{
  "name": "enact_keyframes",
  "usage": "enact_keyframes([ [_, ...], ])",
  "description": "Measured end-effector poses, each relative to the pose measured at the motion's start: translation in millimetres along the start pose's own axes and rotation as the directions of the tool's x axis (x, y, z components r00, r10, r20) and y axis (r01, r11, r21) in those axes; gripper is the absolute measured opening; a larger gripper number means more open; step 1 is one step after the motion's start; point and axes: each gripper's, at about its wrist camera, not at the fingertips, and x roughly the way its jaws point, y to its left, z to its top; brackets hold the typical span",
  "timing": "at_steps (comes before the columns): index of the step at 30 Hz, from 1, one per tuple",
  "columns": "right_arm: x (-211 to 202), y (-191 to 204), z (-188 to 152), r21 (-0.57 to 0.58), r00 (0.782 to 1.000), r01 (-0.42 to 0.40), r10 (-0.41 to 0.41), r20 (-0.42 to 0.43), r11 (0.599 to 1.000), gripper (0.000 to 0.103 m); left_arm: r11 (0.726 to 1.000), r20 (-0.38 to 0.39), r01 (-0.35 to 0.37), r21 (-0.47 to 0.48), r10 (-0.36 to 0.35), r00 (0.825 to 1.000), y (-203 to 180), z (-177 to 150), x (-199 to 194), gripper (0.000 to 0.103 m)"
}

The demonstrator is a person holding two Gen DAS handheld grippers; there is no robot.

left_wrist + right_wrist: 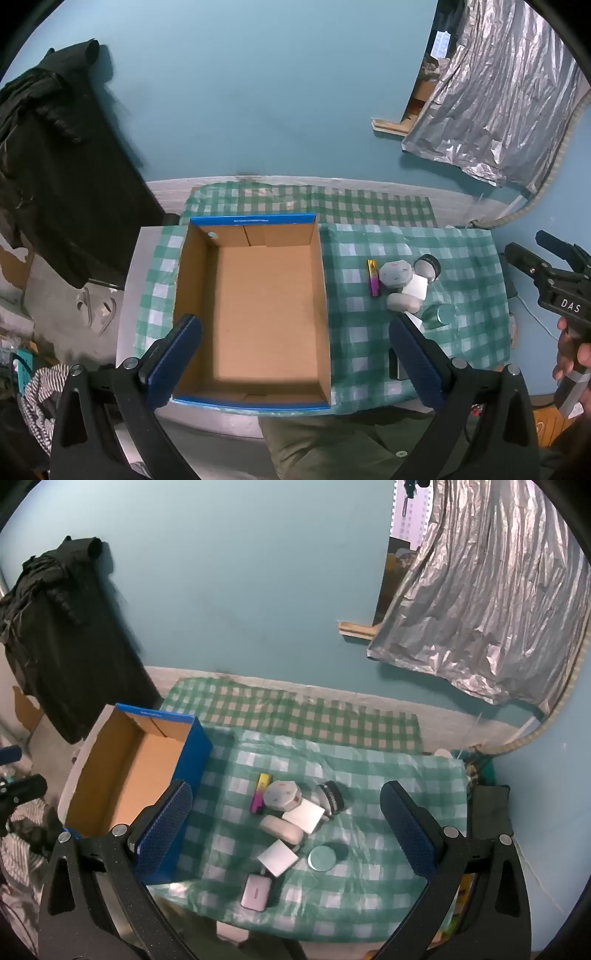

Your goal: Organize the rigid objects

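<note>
From the left wrist: the left gripper (295,354) hangs with jaws spread wide and nothing between them over the empty cardboard box (251,302). At three o'clock of the box, on the green checked cloth (469,295), lies a small cluster: purple-yellow lighter (373,277), octagonal grey case (396,275), white pebble-shaped case (403,302).

From the right wrist: the right gripper (286,821) gapes wide and empty above that cluster; a teal round tin (322,858) sits at five o'clock of the octagonal case, and the box is at nine o'clock.
</note>
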Motion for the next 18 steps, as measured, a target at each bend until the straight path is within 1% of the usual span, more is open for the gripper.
enact_keyframes([
  [3,0.7,0.2,0.7,0.0,1.0,0.003,-0.003,-0.006,1.0,0.101,1.0,-0.005,-0.006,0.007,0.006,1.0,0.0,-1.1,0.9,0.102],
  [7,2.1,0.6,1.6,-0.003,1.0,0.004,-0.004,-0.002,1.0,0.101,1.0,0.008,-0.023,0.004,0.023,1.0,0.9,-5.5,-2.8,0.102],
  [8,2.6,0.7,1.7,-0.004,1.0,0.006,-0.006,0.0,1.0,0.101,1.0,0.009,-0.017,0.009,0.017,1.0,-3.2,-5.2,-3.7,0.102],
  [12,-0.1,0.5,1.1,-0.003,1.0,0.002,-0.002,-0.003,1.0,0.101,1.0,-0.006,-0.001,-0.003,0.001,1.0,3.8,-2.6,-3.4,0.102],
  [14,-2.5,0.0,0.4,-0.008,1.0,0.0,0.0,0.0,1.0,0.101,1.0,-0.008,-0.001,-0.008,0.001,1.0,4.9,-3.7,-4.7,0.102],
  [16,-4.0,-1.0,-0.5,-0.011,1.0,0.001,-0.001,0.0,1.0,0.101,1.0,-0.013,-0.003,-0.001,0.003,1.0,4.5,-0.2,4.2,0.102],
  [18,3.4,2.3,2.3,-0.006,1.0,0.002,-0.002,-0.003,1.0,0.101,1.0,-0.012,-0.006,-0.003,0.006,1.0,5.0,-1.2,3.8,0.102],
])
